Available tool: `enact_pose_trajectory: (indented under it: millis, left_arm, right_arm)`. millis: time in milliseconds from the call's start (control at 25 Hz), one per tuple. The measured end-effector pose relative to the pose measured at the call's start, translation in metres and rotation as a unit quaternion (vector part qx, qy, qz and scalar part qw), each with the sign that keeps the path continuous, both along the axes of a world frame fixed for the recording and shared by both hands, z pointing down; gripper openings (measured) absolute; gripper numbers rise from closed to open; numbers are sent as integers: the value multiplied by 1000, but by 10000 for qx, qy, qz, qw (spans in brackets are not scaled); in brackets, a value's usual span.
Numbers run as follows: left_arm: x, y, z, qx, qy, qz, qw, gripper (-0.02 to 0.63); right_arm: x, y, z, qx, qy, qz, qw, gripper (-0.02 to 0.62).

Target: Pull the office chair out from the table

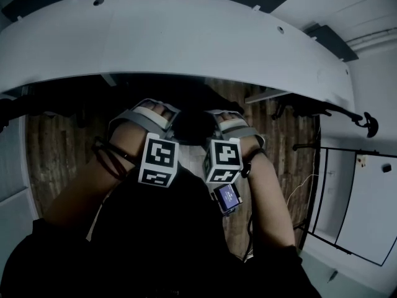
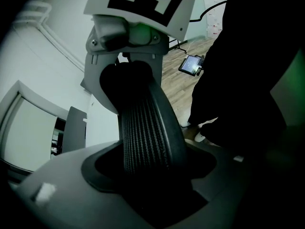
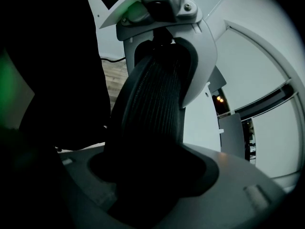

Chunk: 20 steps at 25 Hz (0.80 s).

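Observation:
The office chair point(image 1: 193, 126) is a dark shape tucked under the curved white table point(image 1: 186, 42). Its back's top edge is a black ribbed bar point(image 2: 145, 132), and it runs between both grippers. My left gripper point(image 1: 152, 110) points steeply down at the bar's left end, its jaws closed round it point(image 2: 147, 175). My right gripper point(image 1: 232, 120) holds the bar's right end the same way point(image 3: 147, 175). Each gripper view shows the other gripper clamped on the far end of the bar point(image 3: 152, 109). The pads themselves are hidden in shadow.
A small device with a lit screen point(image 1: 227, 197) hangs by my right wrist. The floor is wood planks point(image 1: 56, 148). A black chair base or stand point(image 1: 322, 110) sits at the right under the table, and beyond it a white panel point(image 1: 366, 210). My dark clothing fills the near edge.

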<state>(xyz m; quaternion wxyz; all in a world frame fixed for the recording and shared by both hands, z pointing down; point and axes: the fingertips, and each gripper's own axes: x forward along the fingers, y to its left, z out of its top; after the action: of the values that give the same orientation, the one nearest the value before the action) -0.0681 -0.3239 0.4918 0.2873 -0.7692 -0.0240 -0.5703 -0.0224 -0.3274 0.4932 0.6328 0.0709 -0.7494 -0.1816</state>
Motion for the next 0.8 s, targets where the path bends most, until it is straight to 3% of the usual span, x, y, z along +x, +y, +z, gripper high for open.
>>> enact_pose_trajectory:
  millis: [360, 800]
  left_arm:
    - [10, 24, 4, 261, 17, 71, 9996, 318]
    - [46, 116, 4, 196, 33, 22, 9998, 318]
  right_arm:
    - [10, 25, 3, 140, 45, 103, 9998, 301]
    - [48, 113, 13, 169, -79, -46, 9998, 301]
